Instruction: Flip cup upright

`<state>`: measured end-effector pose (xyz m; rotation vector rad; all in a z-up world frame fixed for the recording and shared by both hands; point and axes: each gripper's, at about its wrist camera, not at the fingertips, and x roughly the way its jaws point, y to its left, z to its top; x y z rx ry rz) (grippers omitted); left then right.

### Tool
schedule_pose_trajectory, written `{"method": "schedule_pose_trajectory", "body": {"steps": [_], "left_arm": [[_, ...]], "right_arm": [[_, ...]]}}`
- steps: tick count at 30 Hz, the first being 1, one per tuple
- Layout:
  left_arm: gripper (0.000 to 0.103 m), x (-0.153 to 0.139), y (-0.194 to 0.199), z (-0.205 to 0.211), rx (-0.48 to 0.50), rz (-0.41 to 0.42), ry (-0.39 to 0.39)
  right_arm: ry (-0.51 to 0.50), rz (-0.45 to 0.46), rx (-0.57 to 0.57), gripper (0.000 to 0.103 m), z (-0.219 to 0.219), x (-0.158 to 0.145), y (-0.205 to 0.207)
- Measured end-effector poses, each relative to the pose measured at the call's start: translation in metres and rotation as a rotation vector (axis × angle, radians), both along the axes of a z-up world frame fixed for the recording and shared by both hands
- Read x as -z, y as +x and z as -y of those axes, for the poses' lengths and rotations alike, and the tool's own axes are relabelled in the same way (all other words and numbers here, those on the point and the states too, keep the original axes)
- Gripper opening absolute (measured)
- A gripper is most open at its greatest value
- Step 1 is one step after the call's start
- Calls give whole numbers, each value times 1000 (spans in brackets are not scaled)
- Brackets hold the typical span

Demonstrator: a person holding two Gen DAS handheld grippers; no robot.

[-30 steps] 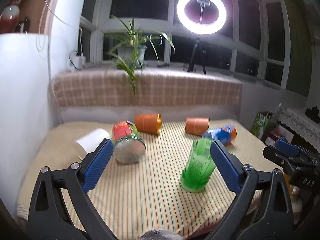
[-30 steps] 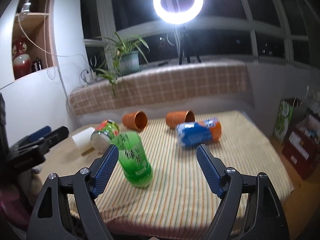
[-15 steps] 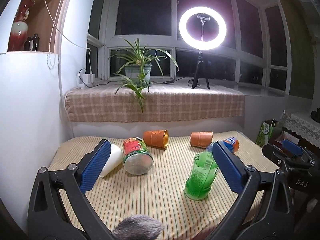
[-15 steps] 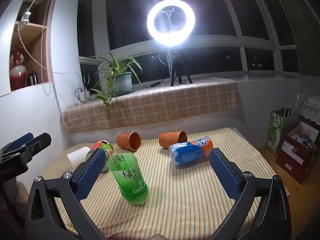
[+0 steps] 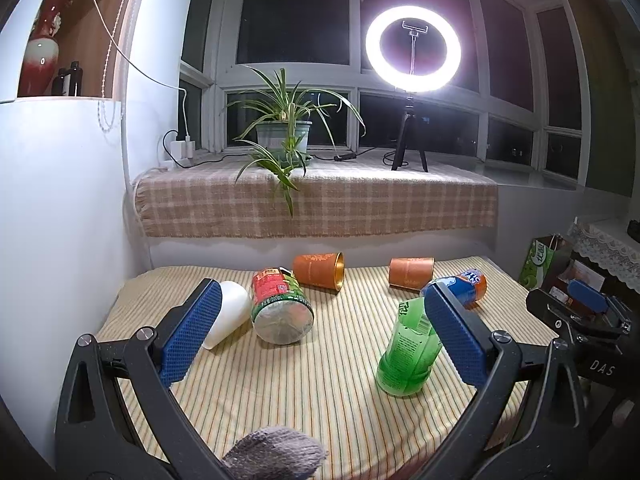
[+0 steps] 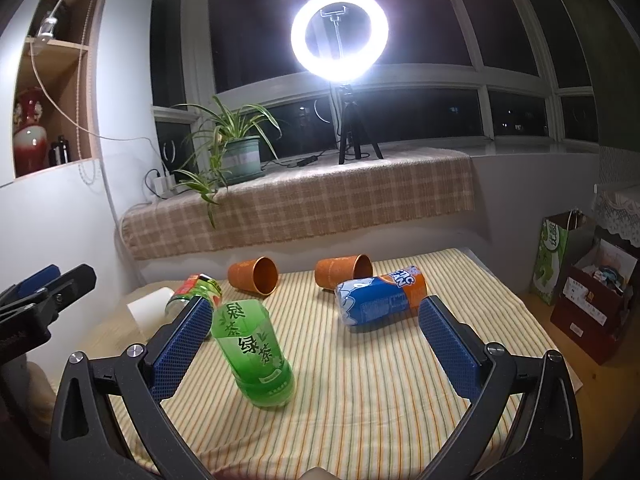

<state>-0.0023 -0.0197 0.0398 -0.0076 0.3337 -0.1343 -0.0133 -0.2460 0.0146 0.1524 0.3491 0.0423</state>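
Several cups made from cut bottles sit on a striped table (image 5: 320, 392). A green cup (image 5: 408, 350) (image 6: 252, 354) stands upright near the front. A red-and-green cup (image 5: 280, 306), a white cup (image 5: 228, 312), two orange cups (image 5: 320, 270) (image 5: 410, 272) and a blue-and-orange cup (image 6: 378, 300) lie on their sides. My left gripper (image 5: 320, 334) is open and empty, above the front edge. My right gripper (image 6: 316, 346) is open and empty, with the green cup just inside its left finger (image 6: 180, 346).
A plaid-covered ledge (image 5: 320, 204) behind the table carries a potted plant (image 5: 284, 136) and a ring light (image 5: 412, 48) on a tripod. A white wall (image 5: 60, 220) lies left. Bags and boxes (image 6: 580, 280) stand on the floor at right.
Both grippers have pulled back and tilted upward, so the table and cups sit lower and farther in view. The green cup stays upright; no cup has moved.
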Motion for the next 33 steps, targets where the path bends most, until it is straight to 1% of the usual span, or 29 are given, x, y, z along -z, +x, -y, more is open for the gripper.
{"method": "schedule_pose_trajectory", "body": {"steps": [17,33], "left_arm": [[103,-2,2,-10,-17,5,-12],[103,-2,3,-11,-19,6,-10]], "right_arm": [[4,-31,-14,103,-7,4,4],[9,-52,-22,103,-7,8,8]]}}
